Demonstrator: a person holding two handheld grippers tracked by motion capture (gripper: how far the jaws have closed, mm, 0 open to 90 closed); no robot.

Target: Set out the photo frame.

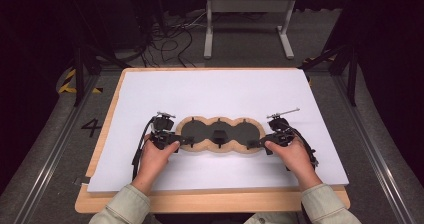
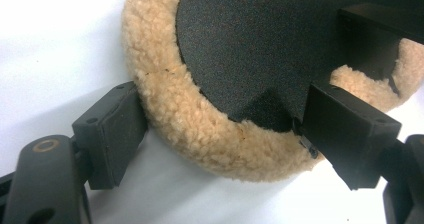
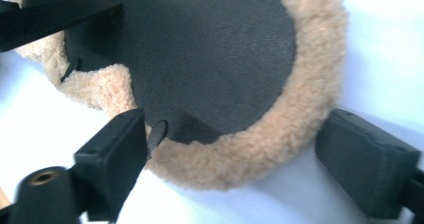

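Both tongs spread, nothing pinched: left gripper (image 2: 220, 134) and right gripper (image 3: 235, 149) each straddling a fleece pad (image 1: 220, 134) end lobe. Close evenly, square on rims.

L gripper (image 1: 186, 140), R gripper (image 1: 254, 144), jaws spread

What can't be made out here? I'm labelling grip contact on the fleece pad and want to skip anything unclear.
- Fleece-edged pad, high view: too small to tell whether the left gripper or right gripper presses on it.
- Left gripper view: the pad's far lobes are cut off by the top edge.
- Right gripper view: the right gripper's jaws straddle the fleece rim, but contact is unclear.
- Small black clip, high view: too small to identify.
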